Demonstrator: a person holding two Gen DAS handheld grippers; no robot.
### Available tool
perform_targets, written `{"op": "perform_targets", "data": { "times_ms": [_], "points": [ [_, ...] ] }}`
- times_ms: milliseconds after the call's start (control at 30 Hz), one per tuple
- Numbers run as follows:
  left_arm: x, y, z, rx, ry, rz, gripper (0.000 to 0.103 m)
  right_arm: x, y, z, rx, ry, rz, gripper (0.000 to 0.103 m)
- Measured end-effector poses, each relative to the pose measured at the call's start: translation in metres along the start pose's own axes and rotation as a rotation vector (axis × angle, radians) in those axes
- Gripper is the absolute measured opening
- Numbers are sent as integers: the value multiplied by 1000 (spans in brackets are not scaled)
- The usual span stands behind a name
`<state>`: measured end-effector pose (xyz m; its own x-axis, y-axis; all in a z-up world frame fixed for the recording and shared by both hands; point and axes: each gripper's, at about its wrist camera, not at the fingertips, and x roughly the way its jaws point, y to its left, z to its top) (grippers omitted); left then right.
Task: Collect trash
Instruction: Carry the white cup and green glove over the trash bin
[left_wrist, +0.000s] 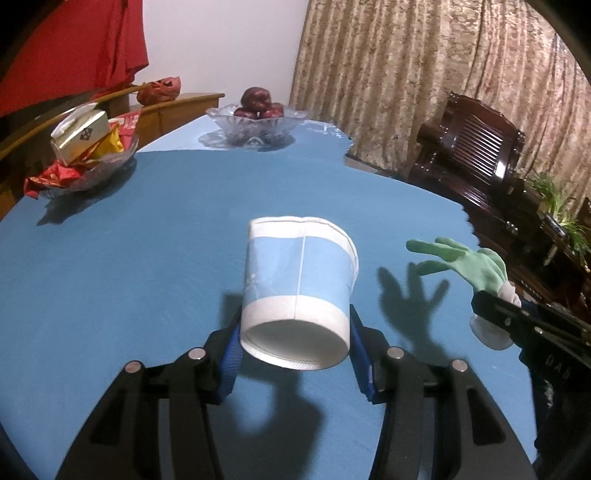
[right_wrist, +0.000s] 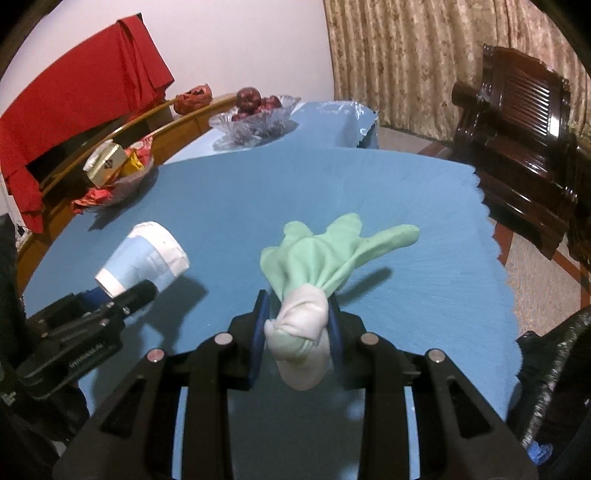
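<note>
A blue-and-white paper cup lies on its side in the air, base toward the camera, with my left gripper shut on its lower part. In the right wrist view the same cup shows at the left, above the blue tablecloth. A green rubber glove with a pale cuff hangs in my right gripper, which is shut on the cuff; its fingers point away. From the left wrist view the glove sits at the right, lifted over the cloth.
A glass bowl of dark red fruit stands at the far end. A glass dish of boxes and wrappers sits at the far left. Dark wooden chairs stand past the right edge. A black bag shows at lower right.
</note>
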<state>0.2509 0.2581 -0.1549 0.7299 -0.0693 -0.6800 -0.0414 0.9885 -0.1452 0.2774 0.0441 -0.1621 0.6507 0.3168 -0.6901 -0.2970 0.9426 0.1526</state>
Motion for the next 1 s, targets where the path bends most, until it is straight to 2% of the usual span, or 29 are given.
{"op": "perform_targets", "data": {
  "times_ms": [567,1000],
  "points": [
    [-72,-80,-7,45,-68,-56,51,-118,-45,-12,22,-120,-42,29],
    [-105,-176,-29,142,-80,-177,51,-210,-115,-58,109,-186,-153,29]
  ]
}}
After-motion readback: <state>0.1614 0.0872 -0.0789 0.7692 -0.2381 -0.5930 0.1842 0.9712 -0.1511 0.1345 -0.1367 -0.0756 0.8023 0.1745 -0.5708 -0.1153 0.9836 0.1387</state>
